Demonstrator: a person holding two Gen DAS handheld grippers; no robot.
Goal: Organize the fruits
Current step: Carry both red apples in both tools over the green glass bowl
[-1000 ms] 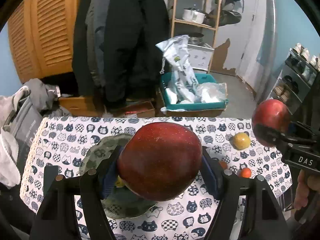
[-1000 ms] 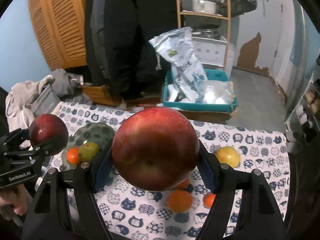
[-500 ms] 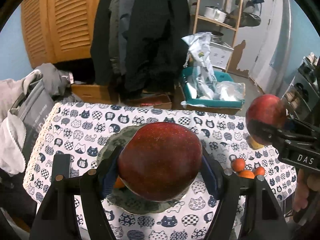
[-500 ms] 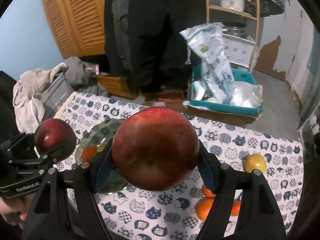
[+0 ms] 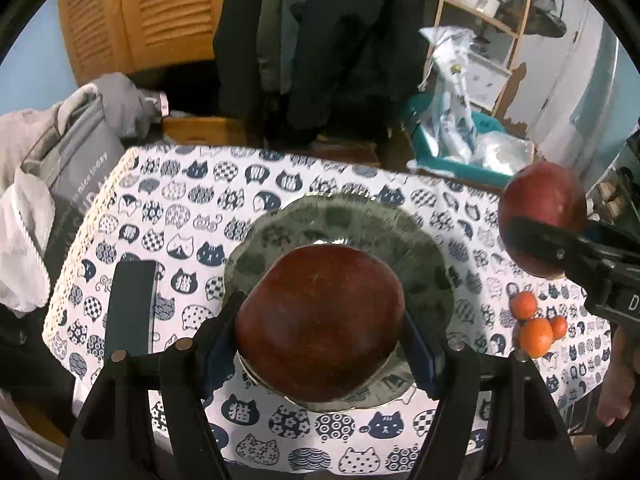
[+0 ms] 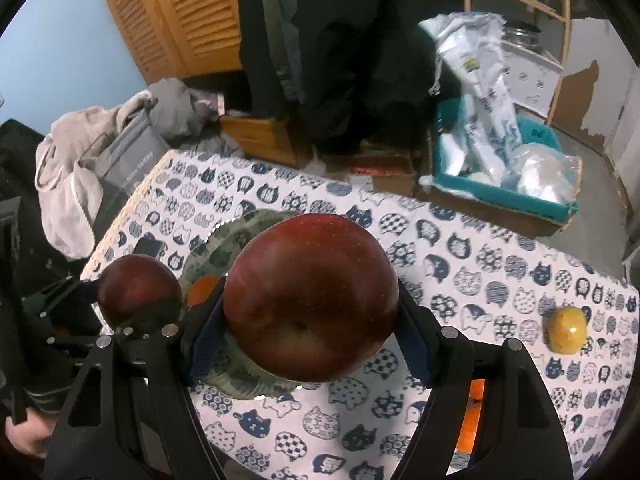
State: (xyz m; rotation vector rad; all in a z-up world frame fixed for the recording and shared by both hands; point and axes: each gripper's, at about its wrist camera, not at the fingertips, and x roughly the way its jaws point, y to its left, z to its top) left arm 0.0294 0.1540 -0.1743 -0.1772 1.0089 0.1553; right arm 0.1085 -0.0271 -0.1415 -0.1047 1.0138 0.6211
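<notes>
Both tools have come down and forward over the bench since a second ago, so the green plate now fills much more of each view and the far shelves have slid toward the top. Nearest in the left wrist view, the left tool (image 5: 320, 332) is clamped on a dark red apple (image 5: 320, 320), its blue-padded fingers (image 5: 218, 334) pressing either side, and the fruit hangs directly above the green plate (image 5: 348, 224), which sits toward the bench's left half. Nearest in the right wrist view, the right tool (image 6: 310, 304) grips a second red apple (image 6: 310, 296) the same way, poised over the plate's right rim (image 6: 224, 240); an orange fruit (image 6: 202, 290) shows on the plate between the two tools. From the left view the right tool's apple appears at the right, above the bench's right part. A dark flat slab (image 5: 132, 308) lies on the cat-print cloth (image 5: 192, 208) near the bench's left edge. Three small oranges (image 5: 536, 326) are clustered near the right edge, close to the front, and a yellow fruit (image 6: 567, 330) lies apart from them, toward the far right part of the bench. Beyond the left edge sits a grey bag (image 5: 64, 184) with pale clothing draped on it. Past the far edge are dark coats (image 5: 320, 40), a teal bin (image 6: 508, 184) stuffed with plastic bags, louvred wooden doors (image 5: 132, 12) and a wooden shelf rack (image 5: 488, 4).
</notes>
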